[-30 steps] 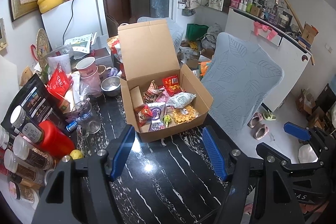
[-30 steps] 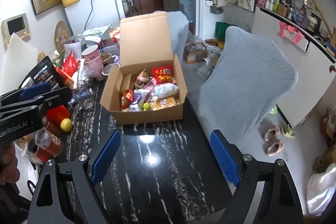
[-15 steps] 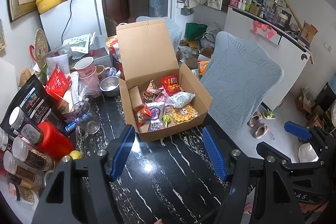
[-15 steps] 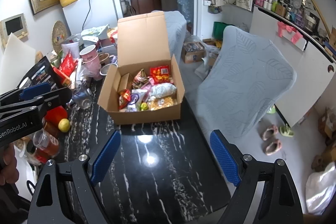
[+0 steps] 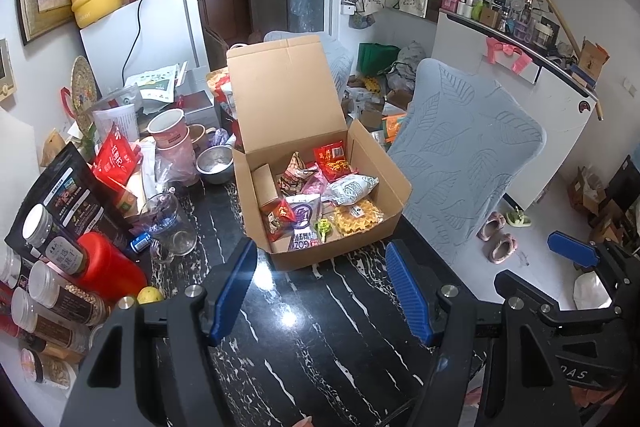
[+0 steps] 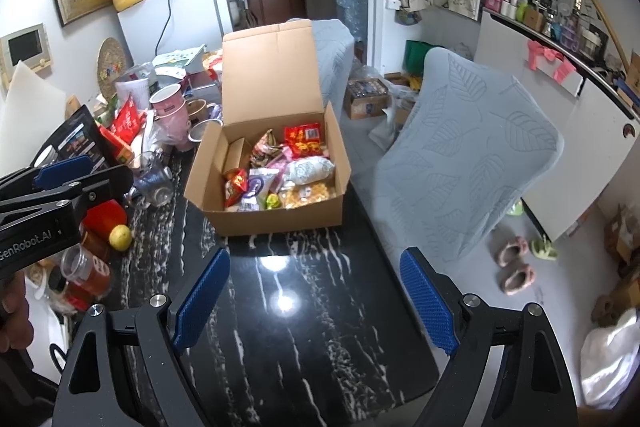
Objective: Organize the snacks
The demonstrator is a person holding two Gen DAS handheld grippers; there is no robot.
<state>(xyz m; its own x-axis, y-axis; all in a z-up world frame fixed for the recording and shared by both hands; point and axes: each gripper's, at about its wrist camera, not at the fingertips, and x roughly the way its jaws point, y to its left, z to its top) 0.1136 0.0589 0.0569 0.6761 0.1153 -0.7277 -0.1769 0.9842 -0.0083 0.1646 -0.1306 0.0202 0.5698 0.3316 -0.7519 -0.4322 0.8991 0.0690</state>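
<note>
An open cardboard box (image 5: 394, 183) (image 6: 336, 155) stands on the black marble table (image 5: 312, 339) (image 6: 296, 339), its lid tilted up at the back. Several snack packets fill it: a red packet (image 5: 332, 159) (image 6: 304, 139), a white puffy bag (image 5: 352, 187) (image 6: 310, 169), yellow waffle snacks (image 5: 356, 219) (image 6: 308, 195) and a purple packet (image 5: 304, 211). My left gripper (image 5: 322, 291) hangs open and empty above the table, short of the box. My right gripper (image 6: 316, 301) is open wider, also empty, nearer than the box. The left gripper's side (image 6: 60, 187) shows in the right wrist view.
Clutter lines the table's left side: spice jars (image 5: 52, 299), a red container (image 5: 108, 263), a lemon (image 6: 120, 237), a glass mug (image 5: 170, 227), pink cups (image 5: 172, 135), a steel bowl (image 5: 214, 163). A covered chair (image 5: 464, 163) stands right of the table. Slippers (image 6: 516, 267) lie on the floor.
</note>
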